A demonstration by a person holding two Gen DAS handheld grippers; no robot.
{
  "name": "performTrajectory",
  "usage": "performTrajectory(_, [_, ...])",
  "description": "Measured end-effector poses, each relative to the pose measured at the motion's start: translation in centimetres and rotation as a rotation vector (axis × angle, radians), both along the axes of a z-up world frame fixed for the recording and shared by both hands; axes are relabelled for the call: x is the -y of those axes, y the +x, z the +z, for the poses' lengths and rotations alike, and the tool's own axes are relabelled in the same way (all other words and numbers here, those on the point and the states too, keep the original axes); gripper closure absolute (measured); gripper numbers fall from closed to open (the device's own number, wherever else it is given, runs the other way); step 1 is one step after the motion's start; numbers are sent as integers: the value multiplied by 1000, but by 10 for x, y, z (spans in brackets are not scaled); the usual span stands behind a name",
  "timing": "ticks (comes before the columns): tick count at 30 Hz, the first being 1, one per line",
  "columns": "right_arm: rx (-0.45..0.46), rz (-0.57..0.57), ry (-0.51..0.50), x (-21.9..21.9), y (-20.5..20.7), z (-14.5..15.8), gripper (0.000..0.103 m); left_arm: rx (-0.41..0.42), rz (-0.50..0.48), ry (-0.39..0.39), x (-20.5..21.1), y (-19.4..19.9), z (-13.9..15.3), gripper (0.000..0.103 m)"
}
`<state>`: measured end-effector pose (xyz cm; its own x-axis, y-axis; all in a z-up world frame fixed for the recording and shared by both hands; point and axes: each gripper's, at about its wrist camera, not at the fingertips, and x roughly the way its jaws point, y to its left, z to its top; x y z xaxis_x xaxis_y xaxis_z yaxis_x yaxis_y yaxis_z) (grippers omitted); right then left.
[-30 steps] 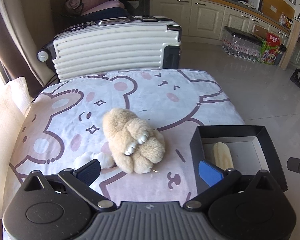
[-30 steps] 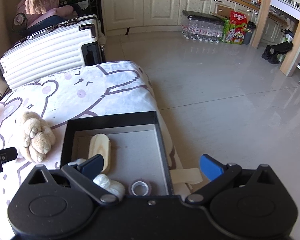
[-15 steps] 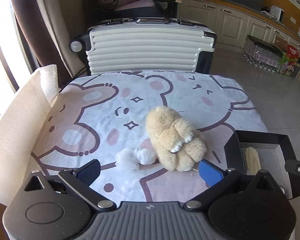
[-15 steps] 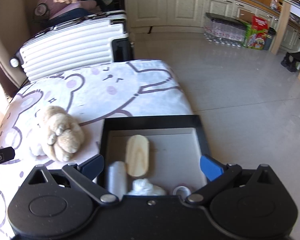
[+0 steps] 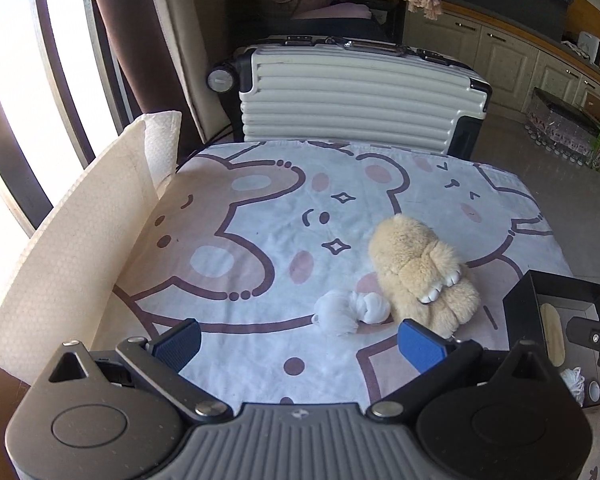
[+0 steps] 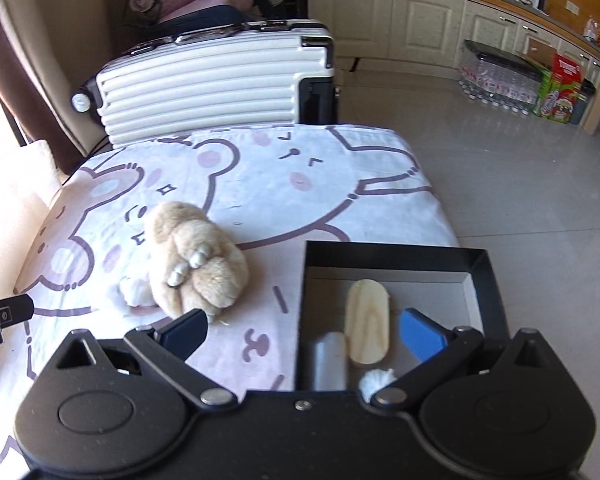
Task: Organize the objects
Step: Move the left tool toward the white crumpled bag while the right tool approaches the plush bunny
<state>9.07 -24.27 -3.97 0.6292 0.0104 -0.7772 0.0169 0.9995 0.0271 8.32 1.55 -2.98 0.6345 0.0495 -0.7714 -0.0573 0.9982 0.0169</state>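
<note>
Left gripper [image 5: 298,338], lower centre of its view, has jaws spread wide and empty above the cloth [image 5: 260,216]; right gripper [image 6: 304,330], lower centre of its view, is likewise spread and holds nothing, its left finger over the cloth and its right finger over the box [image 6: 486,280].

Suitcase [image 5: 360,92], upper centre, stands just behind the far edge of the table. Paper sheet [image 5: 72,240], left of frame, rises as a wall along the table's left edge. The box, an open black tray at lower right, sits near the table's right edge. It already holds a wooden oval [image 6: 368,328], a grey roll [image 6: 328,360] and a white wad [image 6: 376,380]. Plush toy [image 5: 420,272], right of centre, lies on the cloth between the left gripper and the box. Touching its left side is a white bundle [image 5: 350,310], just ahead of the left gripper's right finger.

Step in hand, as judged: two items remain outside the box, and the left gripper is lined up to take one. The next move calls for shifting right and forward to bracket the bundle or the toy, then closing.

Open room lies on the cloth to the left and beyond the toy. Rightward travel is bounded by the box wall and the table edge, with floor beyond.
</note>
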Motion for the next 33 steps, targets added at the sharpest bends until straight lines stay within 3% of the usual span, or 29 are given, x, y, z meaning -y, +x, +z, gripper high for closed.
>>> performTrajectory(23, [77, 23, 15, -19, 10, 3, 0, -23, 24, 16, -10, 7, -13, 0])
performTrajectory(33, [144, 51, -68, -27, 30, 10, 0, -49, 93, -66, -15, 23, -22, 0])
